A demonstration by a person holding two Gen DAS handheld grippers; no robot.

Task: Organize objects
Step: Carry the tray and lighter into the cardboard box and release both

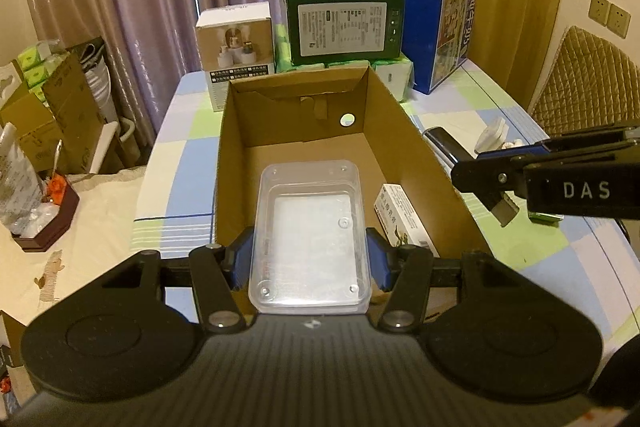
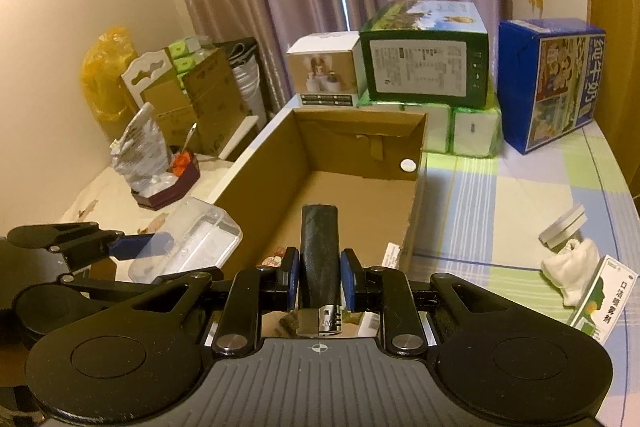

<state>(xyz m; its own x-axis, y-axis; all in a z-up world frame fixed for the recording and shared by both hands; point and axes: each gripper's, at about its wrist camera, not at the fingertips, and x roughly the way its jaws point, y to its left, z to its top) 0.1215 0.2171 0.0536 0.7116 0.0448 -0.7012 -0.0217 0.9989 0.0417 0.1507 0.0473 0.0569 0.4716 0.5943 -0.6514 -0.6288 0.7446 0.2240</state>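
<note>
Plastic of a thin, clear kind makes up the shallow container, which is judged light, smooth and somewhat slippery, with walls that would flex or crack under a hard squeeze; it is best taken across its two long sides near one end, as it is taken now. It is clamped between the blue pads of the left tongs and is held above the near end of the open cardboard box, inside which a small white carton is seen leaning against the right wall. The dark cylindrical object, possibly a rolled or textured tube with a shiny metal end near the camera, is judged stiffer and heavier and less likely to slip; it is gripped around its middle by the right tongs, pointing forward over the box's near right corner. The left tongs are held level and aimed along the box's length; the right tongs are held just beside them at similar height. On the checked table, a white cloth pouch, a green-and-white packet and a small flat tin are left well apart from the box.
</note>
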